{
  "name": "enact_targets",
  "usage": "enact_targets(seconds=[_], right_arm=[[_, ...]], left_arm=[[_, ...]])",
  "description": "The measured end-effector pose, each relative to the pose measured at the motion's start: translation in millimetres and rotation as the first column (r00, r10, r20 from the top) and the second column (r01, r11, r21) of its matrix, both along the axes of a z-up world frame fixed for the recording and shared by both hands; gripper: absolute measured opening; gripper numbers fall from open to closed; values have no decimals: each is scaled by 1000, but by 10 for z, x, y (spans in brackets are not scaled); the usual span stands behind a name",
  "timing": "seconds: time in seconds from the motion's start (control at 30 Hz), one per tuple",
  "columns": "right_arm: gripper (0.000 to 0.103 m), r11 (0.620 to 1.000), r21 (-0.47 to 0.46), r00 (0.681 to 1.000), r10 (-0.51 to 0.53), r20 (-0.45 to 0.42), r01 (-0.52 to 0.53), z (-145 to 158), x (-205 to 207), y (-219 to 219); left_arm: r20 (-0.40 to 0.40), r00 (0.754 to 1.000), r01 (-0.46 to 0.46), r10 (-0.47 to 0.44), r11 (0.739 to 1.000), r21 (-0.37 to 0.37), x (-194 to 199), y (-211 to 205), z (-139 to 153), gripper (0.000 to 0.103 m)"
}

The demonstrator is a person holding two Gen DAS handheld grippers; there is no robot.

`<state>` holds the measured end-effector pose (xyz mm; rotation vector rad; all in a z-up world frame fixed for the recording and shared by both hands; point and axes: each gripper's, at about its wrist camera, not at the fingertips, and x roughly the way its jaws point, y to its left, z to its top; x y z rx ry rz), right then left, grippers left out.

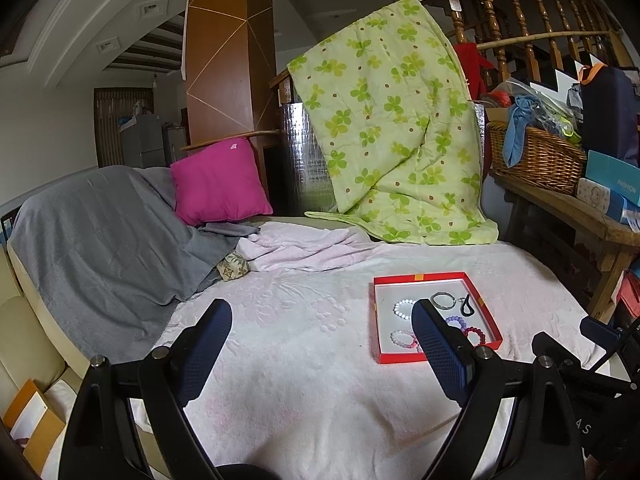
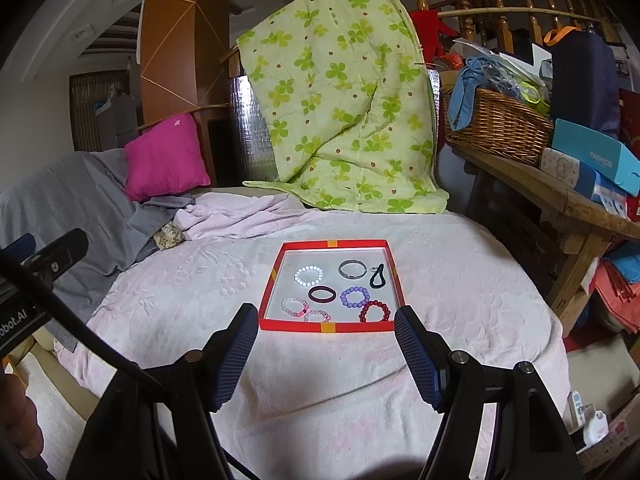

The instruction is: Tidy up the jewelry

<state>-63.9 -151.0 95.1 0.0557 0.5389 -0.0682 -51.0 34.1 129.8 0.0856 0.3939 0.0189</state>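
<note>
- Both grippers hover over the pale pink bedspread (image 2: 320,380) with jaws spread wide and nothing between them.
- Straight ahead of the right gripper (image 2: 326,344) lies the red tray (image 2: 328,327), its near rim just beyond the fingertips and centred between them.
- Inside lie the jewelry pieces, well apart: white bead bracelet (image 2: 308,274), silver bangle (image 2: 351,269), dark oval band (image 2: 322,294), purple bead bracelet (image 2: 354,296), dark red bead bracelet (image 2: 375,311), black loop (image 2: 377,276).
- From the left gripper (image 1: 322,332), the tray sits off to the right, partly hidden behind its right finger.
- Judging by this, the right hand is better placed; the dark oval band's long axis runs across its jaws.
</note>
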Motion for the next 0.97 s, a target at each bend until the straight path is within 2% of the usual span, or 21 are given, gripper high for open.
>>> enact_targets(seconds=[0.4,0.97], right_arm=[[74,1000,-7,1000,8,-10,-8,-15,109,11],[74,1000,16,999,15,-43,-14,-205,449,-128]], left_arm=[[-2,1000,-9,9,1000,-4,69,-23,12,92],[-17,1000,-19,20,1000,9,339,-147,-157,92]])
